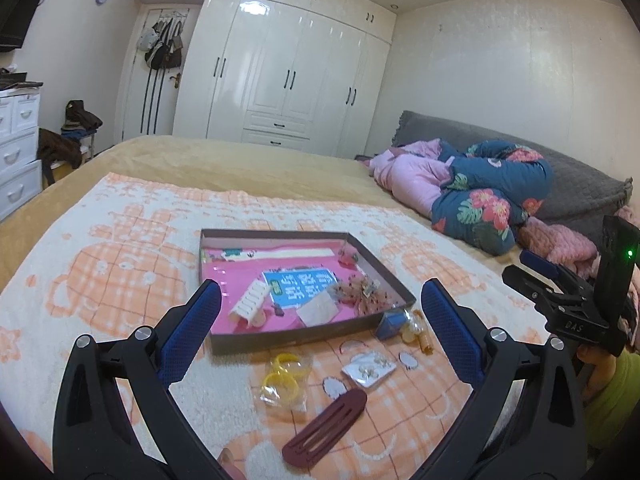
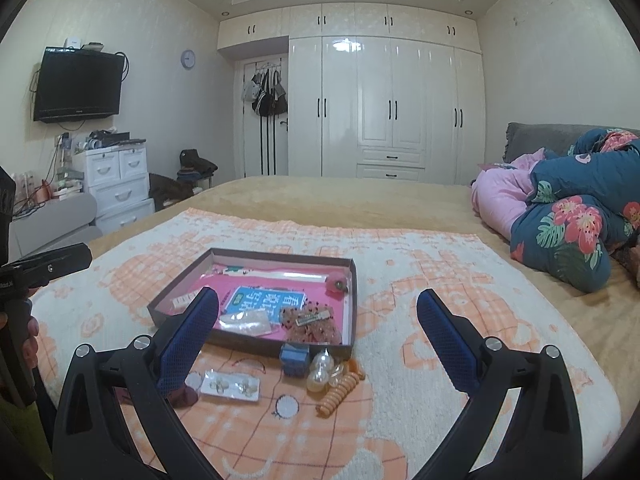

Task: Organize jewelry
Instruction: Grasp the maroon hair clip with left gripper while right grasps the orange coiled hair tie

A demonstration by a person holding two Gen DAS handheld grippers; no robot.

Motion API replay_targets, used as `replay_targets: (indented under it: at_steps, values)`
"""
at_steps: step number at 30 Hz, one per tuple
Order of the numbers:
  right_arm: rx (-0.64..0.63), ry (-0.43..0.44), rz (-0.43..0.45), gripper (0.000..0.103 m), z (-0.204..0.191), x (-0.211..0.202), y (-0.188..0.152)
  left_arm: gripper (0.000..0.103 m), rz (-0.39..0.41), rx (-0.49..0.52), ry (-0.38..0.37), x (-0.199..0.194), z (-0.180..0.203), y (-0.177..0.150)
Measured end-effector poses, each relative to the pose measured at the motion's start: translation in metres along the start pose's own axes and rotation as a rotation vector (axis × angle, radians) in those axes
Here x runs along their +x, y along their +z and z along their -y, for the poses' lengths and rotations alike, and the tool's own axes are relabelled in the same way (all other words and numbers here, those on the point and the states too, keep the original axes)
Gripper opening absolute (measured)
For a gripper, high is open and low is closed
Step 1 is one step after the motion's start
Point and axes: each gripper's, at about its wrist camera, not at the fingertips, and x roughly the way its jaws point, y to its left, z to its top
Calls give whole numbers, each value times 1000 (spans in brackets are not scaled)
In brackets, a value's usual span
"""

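While both grippers' fingers [image 1: 208, 320] [image 2: 444, 336] wide, empty: shallow box [image 2: 256, 346] with white comb [image 1: 250, 305], perhaps beads.

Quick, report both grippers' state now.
Left gripper: jaws open, holding nothing.
Right gripper: jaws open, holding nothing.

**Little to read here**

The letters "DAS" stand in pale print on the black body of the right tool [image 1: 576, 325], seen from the left wrist view. Inside the shallow box [image 2: 256, 344], a blue card [image 2: 262, 300] carries large white Chinese characters, upside down from here and too blurred to make out. The wall television [image 2: 78, 84] has a small brand mark on its lower edge, too tiny to read.
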Motion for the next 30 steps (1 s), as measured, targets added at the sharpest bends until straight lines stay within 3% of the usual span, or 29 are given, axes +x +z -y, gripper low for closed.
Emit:
replay_targets:
  at_steps: [30]
  values:
    - [-38, 28, -138, 97, 3, 11, -47, 92, -277, 127, -68, 42, 32, -72]
